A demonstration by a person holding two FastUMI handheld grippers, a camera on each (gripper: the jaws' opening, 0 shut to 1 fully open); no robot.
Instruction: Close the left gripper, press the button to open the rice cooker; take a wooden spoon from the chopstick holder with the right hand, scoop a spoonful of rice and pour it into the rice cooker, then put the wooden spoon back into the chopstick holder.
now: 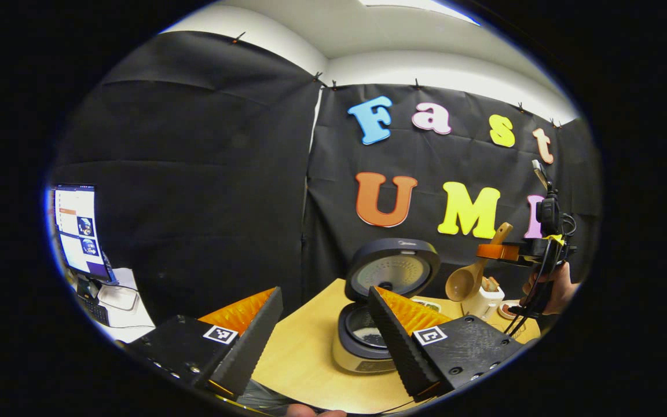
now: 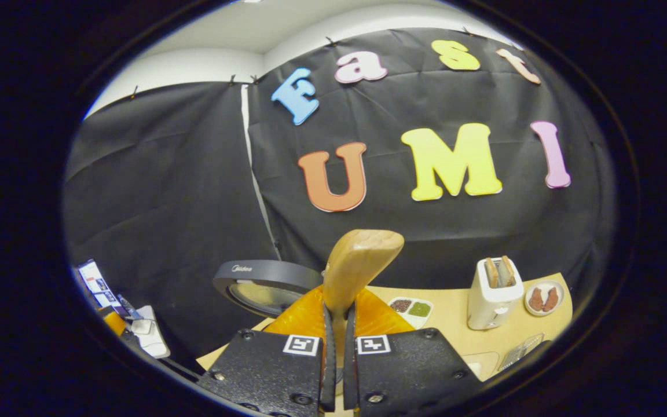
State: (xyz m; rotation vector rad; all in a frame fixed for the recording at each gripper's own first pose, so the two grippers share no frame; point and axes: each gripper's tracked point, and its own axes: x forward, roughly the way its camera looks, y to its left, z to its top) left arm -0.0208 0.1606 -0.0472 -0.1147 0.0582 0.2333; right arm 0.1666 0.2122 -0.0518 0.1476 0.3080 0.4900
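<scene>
The rice cooker (image 1: 362,341) stands open on the wooden table (image 1: 304,359), its round lid (image 1: 394,269) tilted up and back. My left gripper (image 1: 325,324) is open just in front of the cooker, with nothing between its fingers. Right of the cooker and above the table, my right gripper (image 1: 493,252) is shut on the handle of the wooden spoon (image 1: 465,281), whose bowl hangs down toward the cooker. In the right gripper view the spoon's handle (image 2: 359,263) sticks up from between the shut fingers of the right gripper (image 2: 338,315), with the cooker lid (image 2: 264,284) behind to the left.
A white toaster (image 2: 493,292) with toast stands at the back right, a small plate (image 2: 543,298) beside it. A two-part dish (image 2: 411,307) lies near the wall. A clear tray (image 2: 519,350) is at the table's right edge. A monitor (image 1: 76,229) stands far left.
</scene>
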